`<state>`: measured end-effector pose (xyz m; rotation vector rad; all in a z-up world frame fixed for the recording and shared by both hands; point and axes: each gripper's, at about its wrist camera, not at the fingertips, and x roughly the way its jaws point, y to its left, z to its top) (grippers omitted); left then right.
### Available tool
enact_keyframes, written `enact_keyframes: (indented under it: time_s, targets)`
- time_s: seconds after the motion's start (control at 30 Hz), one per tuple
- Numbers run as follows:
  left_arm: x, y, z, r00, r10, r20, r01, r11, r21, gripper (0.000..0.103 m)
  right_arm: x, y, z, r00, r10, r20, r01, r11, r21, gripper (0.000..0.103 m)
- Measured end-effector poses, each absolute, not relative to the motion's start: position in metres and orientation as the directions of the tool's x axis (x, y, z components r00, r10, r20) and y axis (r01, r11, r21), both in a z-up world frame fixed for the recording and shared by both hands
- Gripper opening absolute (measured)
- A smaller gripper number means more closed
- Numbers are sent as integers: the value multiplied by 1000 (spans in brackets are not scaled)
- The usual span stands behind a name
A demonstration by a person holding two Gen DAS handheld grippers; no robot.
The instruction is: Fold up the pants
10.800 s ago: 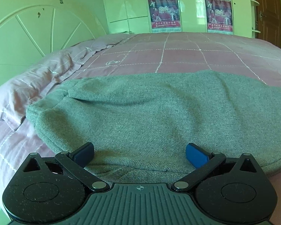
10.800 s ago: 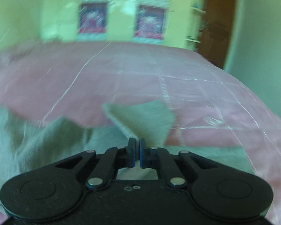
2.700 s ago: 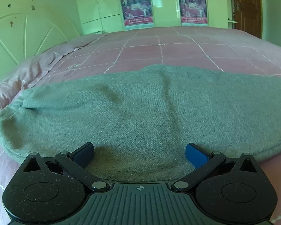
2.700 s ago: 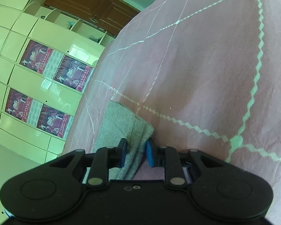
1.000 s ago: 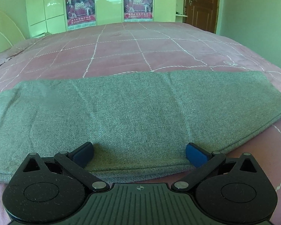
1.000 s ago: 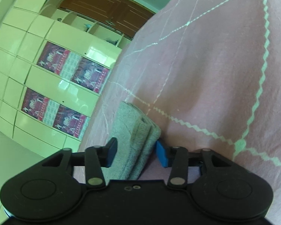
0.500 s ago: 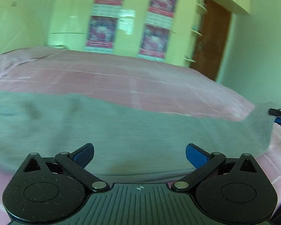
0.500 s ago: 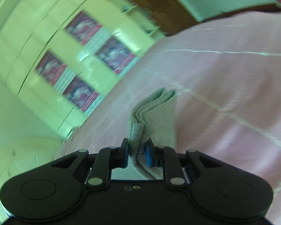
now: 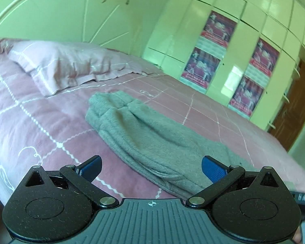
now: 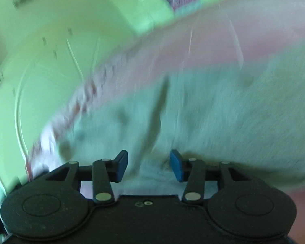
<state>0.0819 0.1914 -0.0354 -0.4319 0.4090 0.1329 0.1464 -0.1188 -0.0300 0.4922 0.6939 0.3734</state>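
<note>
Grey pants [image 9: 152, 140] lie folded into a long narrow bundle on the pink quilted bed [image 9: 40, 122], near its pillow [image 9: 67, 67]; a further fold likely remains. The left hand-held gripper [image 9: 151, 165] gapes wide, empty; the right hand-held gripper [image 10: 148, 164], jaws just reopened, straddles cloth ungripped. Green wardrobes [image 9: 223, 46] bear posters [image 9: 215, 28].

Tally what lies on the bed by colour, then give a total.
Grey: 1, the pants, folded over in layers.
Pink: 1, the pillow at the head of the bed.
Total: 2.
</note>
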Motion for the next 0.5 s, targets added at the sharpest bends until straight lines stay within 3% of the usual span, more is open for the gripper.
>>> enact_keyframes:
  time_s: [0.1, 0.23, 0.3, 0.33, 0.37, 0.5]
  targets:
    - [89, 193, -46, 910, 32, -414, -207, 899, -386, 103, 134, -147, -17, 742, 500, -446, -145, 770, 622, 37]
    - [89, 187, -50, 906, 6, -423, -175, 916, -361, 103, 125, -171, -1, 810, 439, -389, -147, 794, 589, 36]
    - [93, 181, -51, 905, -4, -426, -158, 925, -345, 103, 140, -172, -9, 801, 356, -482, -55, 845, 532, 39]
    - [88, 177, -48, 907, -9, -421, -145, 932, -333, 103, 159, -168, -27, 723, 360, -590, -3, 855, 519, 40]
    - [89, 175, -47, 908, -16, -418, -132, 937, -324, 103, 165, -168, -33, 685, 386, -618, -5, 851, 526, 40]
    - [80, 163, -38, 912, -61, -405, -70, 951, -300, 103, 144, -199, -10, 794, 395, -463, -28, 784, 620, 38]
